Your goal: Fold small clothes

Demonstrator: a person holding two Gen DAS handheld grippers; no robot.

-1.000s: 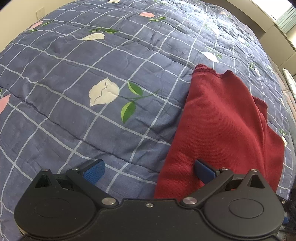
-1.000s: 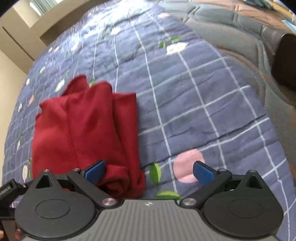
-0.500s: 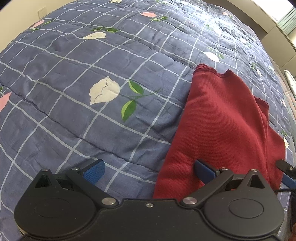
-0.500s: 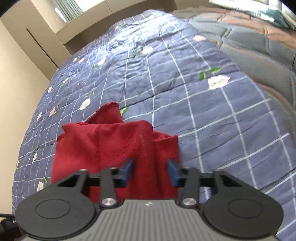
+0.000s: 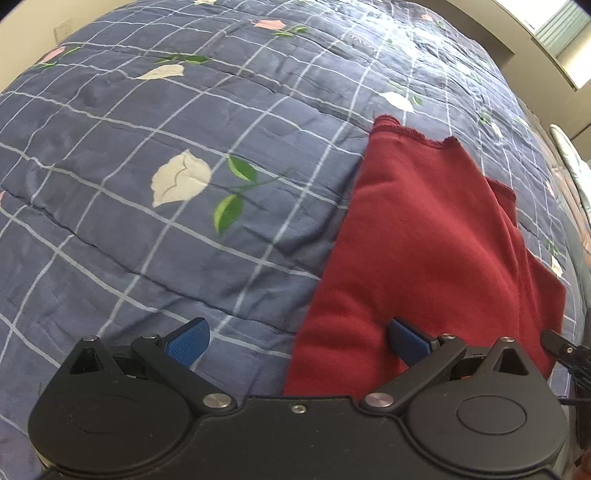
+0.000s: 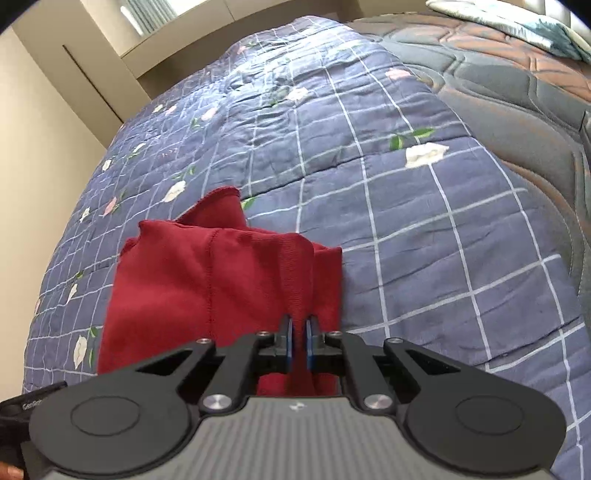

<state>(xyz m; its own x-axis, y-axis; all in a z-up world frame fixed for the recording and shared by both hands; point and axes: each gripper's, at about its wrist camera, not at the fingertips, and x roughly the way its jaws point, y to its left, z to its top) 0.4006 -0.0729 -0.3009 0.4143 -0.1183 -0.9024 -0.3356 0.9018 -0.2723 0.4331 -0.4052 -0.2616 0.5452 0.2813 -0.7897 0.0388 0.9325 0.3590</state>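
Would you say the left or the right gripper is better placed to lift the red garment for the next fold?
Right. The right gripper is already shut on the red garment; the left gripper stands open over its near edge.

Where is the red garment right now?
The red garment lies on the blue quilt, right of centre in the left wrist view; the right gripper is shut on its near right edge.

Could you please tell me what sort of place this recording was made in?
Most likely a bedroom: the red garment lies on a bed covered by a blue checked floral quilt, with another quilted bedspread alongside and a window beyond.
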